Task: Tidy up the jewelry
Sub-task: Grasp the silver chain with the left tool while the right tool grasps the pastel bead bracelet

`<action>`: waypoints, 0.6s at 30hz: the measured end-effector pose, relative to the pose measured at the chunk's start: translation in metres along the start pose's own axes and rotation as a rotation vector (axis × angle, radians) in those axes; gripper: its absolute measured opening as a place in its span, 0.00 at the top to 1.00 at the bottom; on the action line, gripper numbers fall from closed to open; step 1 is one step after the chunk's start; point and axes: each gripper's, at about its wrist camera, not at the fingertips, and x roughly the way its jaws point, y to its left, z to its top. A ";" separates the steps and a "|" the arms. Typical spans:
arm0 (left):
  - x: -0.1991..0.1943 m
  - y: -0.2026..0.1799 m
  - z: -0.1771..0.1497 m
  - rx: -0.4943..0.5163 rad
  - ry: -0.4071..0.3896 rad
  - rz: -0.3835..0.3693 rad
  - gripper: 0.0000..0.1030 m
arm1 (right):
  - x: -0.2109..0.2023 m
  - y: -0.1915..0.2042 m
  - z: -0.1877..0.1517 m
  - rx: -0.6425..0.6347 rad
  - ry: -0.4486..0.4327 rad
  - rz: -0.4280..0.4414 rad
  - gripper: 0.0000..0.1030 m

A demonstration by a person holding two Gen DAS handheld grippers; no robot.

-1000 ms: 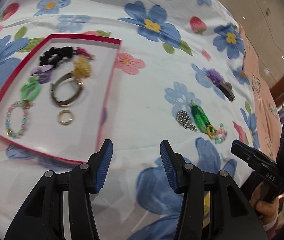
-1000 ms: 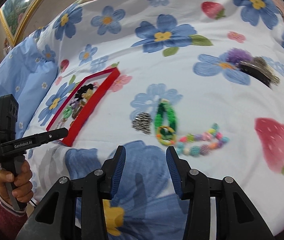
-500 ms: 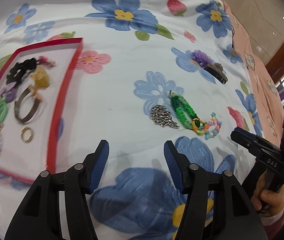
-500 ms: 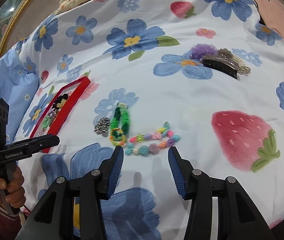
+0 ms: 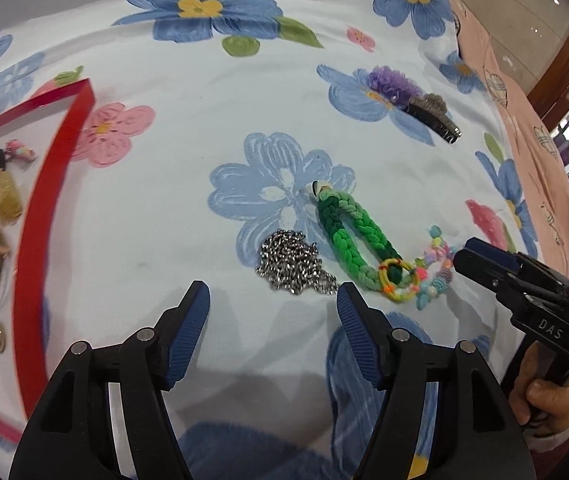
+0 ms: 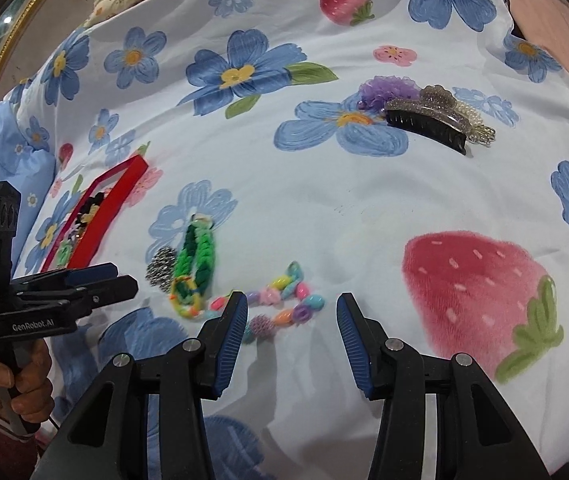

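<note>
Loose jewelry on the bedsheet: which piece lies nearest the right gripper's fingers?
The pastel bead bracelet, lying just ahead of the open right gripper. The green braided loop and silver chain lie farther left; the hair clips far beyond.

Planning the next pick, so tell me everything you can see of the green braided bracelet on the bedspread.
The green braided bracelet is a thick woven loop, seemingly of soft cord, shading dark to light green, with a small pale clasp at its far end. It lies flat and elongated on the floral bedspread. A yellow multicoloured band overlaps its near end, the silver chain pile lies close beside it. Neither gripper touches it.
</note>
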 end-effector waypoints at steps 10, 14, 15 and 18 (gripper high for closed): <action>0.018 -0.014 0.005 0.095 -0.042 0.078 0.55 | 0.027 0.016 -0.002 -0.113 0.030 -0.097 0.56; 0.018 -0.014 0.006 0.096 -0.031 0.003 0.90 | 0.026 0.018 -0.003 -0.137 0.022 -0.121 0.82; 0.018 -0.015 0.006 0.099 -0.033 0.006 0.90 | 0.026 0.018 -0.003 -0.135 0.024 -0.118 0.89; 0.015 -0.018 0.005 0.111 -0.040 0.007 0.91 | 0.024 0.017 -0.002 -0.129 0.018 -0.108 0.91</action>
